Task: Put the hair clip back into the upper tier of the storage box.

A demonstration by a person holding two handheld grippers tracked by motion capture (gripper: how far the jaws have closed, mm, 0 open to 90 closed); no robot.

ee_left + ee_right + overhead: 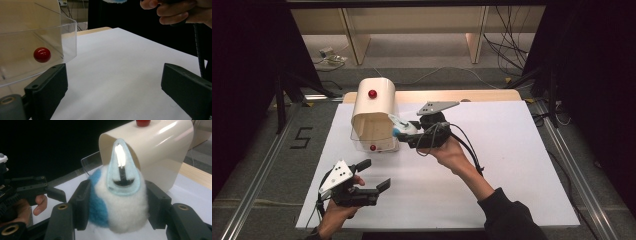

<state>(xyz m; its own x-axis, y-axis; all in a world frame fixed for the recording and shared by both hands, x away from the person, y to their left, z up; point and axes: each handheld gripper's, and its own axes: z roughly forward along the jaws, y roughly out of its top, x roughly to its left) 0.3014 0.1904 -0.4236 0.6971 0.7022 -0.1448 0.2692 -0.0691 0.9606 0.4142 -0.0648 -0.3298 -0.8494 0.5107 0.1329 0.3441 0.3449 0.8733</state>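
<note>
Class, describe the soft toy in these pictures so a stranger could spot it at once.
On the white table stands a cream bread box with red knobs. Beside its open front, the right gripper clamps the soft toy, fluffy, white and blue.

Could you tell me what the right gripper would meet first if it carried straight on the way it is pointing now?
Most likely the cream box: the right gripper, shut on the plush toy, points toward it. Depth is unclear, so the box's clear front wall might come first.
</note>
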